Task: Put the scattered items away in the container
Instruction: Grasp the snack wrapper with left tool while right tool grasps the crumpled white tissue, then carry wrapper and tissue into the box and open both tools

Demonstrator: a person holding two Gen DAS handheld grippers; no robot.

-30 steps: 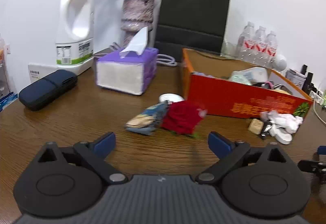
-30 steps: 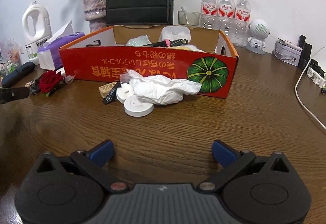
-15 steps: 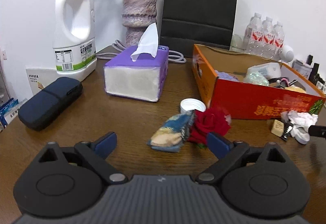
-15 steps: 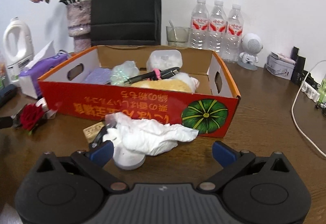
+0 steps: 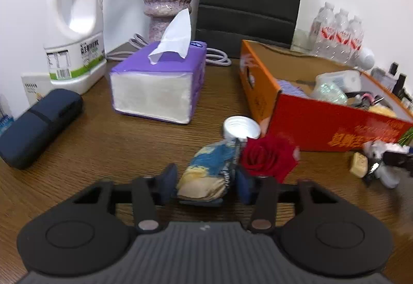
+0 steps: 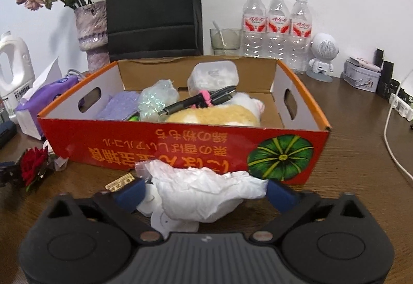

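A blue and yellow pouch (image 5: 209, 175) lies on the wooden table between the closing jaws of my left gripper (image 5: 206, 182), and both pads touch its sides. A red rose (image 5: 268, 157) and a white cap (image 5: 241, 127) lie just beyond it. The red-orange cardboard box (image 6: 180, 147) holds several items. In front of it a crumpled white tissue (image 6: 206, 191) sits between the closing jaws of my right gripper (image 6: 204, 194), whose pads stand a little clear of it. White discs (image 6: 165, 222) and a tan block (image 6: 120, 182) lie beside the tissue.
A purple tissue box (image 5: 157, 82), a white jug (image 5: 74, 25) and a dark case (image 5: 38, 126) stand to the left. A vase (image 6: 91, 28), a black paper bag (image 6: 155, 7) and water bottles (image 6: 276, 30) line the back wall. A white cable (image 6: 389, 139) runs along the right.
Both grippers have moved forward onto their items. The left jaws have narrowed from wide apart to the pouch's sides. The right jaws have drawn in a little around the tissue.
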